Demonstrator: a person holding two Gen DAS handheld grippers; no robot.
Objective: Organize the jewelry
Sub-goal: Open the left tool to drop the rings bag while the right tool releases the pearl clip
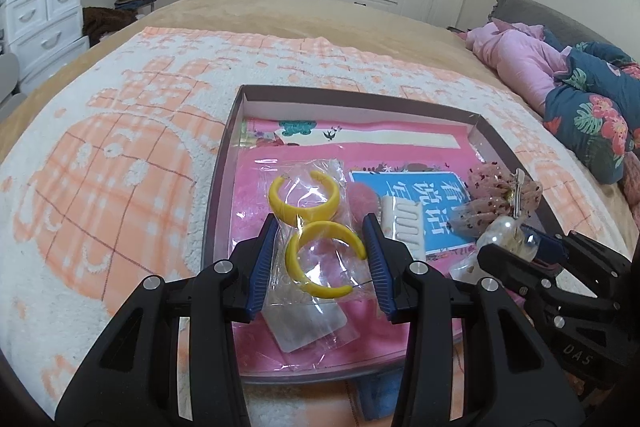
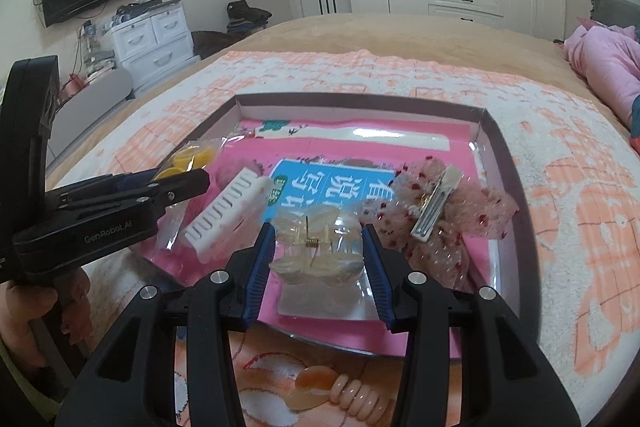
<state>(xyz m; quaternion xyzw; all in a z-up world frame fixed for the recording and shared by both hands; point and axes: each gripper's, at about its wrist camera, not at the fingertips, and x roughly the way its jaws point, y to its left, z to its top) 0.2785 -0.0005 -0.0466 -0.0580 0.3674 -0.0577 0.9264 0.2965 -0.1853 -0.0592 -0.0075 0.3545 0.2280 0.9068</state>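
Note:
A shallow box (image 1: 224, 163) with a pink book inside lies on the bed; it also shows in the right wrist view (image 2: 500, 147). My left gripper (image 1: 326, 227) is open around a clear bag with two yellow hoop earrings (image 1: 320, 255). My right gripper (image 2: 319, 231) is open around a clear butterfly hair claw (image 2: 316, 247) in the box. A white comb clip (image 2: 228, 211) and a dotted tulle bow clip (image 2: 440, 211) also lie in the box. The right gripper shows at the right of the left wrist view (image 1: 532, 251).
A peach hair claw (image 2: 340, 395) lies on the orange and white blanket (image 1: 120, 167) in front of the box. Folded quilts (image 1: 580, 99) sit at the right. A white drawer unit (image 2: 152, 39) and wardrobe stand beyond the bed.

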